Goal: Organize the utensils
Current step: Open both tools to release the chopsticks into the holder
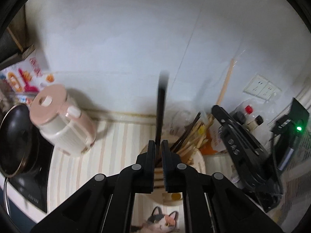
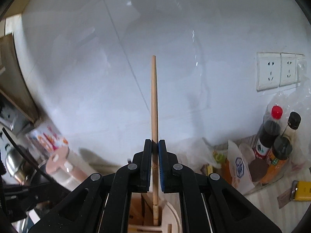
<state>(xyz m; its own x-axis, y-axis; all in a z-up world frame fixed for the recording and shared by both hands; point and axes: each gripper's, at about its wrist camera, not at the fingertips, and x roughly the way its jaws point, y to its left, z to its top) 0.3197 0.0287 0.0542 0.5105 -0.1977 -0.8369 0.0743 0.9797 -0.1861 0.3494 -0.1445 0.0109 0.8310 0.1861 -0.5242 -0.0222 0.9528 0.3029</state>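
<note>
Progress looks partial, judged against the utensil holder [image 1: 196, 161] as landmark. Left of the holder, a pink kettle [image 1: 64, 120] and a dark pan [image 1: 15, 136] stand on the striped surface [image 1: 116, 145], outside the sorting. Directly above the holder, the left claw [image 1: 159, 145] is clamped on a dark chopstick [image 1: 161, 104], blurred and upright. Inside the holder, a bundle of wooden and dark chopsticks [image 1: 192, 136] already leans. Also over the holder, the right claw [image 2: 155, 145] is pinched on a wooden chopstick [image 2: 154, 97] whose lower end dips into a compartment [image 2: 153, 213]. Both held sticks remain to be released. Right of the holder stand sauce bottles [image 2: 272, 134].
</note>
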